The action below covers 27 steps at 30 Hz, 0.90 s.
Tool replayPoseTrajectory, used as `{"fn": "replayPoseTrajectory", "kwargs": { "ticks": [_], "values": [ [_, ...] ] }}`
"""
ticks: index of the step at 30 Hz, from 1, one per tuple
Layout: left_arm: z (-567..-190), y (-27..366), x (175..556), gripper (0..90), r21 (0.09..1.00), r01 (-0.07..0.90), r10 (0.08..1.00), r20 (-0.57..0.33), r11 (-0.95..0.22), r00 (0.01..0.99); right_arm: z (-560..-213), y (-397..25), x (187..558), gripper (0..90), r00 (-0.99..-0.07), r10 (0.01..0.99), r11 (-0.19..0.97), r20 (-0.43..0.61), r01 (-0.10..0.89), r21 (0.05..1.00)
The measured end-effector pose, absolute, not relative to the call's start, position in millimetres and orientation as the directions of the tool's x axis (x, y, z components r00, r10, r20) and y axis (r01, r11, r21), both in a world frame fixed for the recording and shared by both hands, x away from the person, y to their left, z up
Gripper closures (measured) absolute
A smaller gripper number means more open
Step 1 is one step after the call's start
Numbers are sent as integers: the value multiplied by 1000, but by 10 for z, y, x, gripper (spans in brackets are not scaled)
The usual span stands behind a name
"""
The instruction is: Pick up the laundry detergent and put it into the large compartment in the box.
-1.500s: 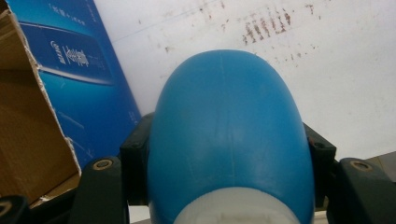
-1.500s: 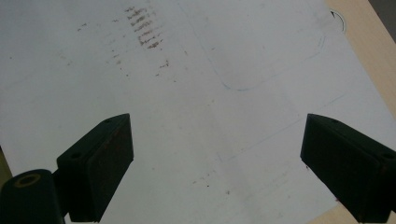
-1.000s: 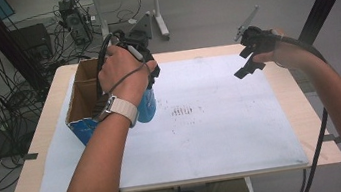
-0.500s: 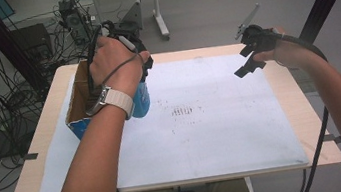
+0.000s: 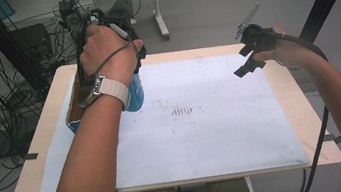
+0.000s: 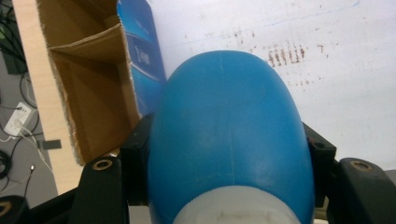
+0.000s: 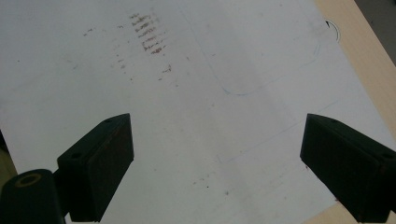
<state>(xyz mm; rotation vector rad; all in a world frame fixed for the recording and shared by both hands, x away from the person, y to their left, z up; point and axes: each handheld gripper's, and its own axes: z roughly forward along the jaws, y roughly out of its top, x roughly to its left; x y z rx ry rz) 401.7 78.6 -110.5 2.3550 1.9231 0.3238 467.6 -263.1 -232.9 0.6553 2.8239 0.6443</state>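
Above table's left side: left gripper [image 6: 224, 186] jaws pinching one blue bottle [image 6: 229, 135] beside one cardboard box [image 6: 88, 88]; right gripper [image 7: 215, 163] jaws spread.

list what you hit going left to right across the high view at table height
cardboard box → blue bottle held in the left gripper → brown smudges on the white sheet → right gripper, jaws apart
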Motion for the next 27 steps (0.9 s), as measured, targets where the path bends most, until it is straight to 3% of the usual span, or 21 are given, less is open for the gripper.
{"fn": "replayPoseTrajectory", "kwargs": {
  "ticks": [27],
  "values": [
    [-801, 957, 4013, 383, 232, 961, 986, 104, -148, 127, -2282, -2626, 4662, 97, -891, 448, 813, -76, 371, 449]
  ]
}}
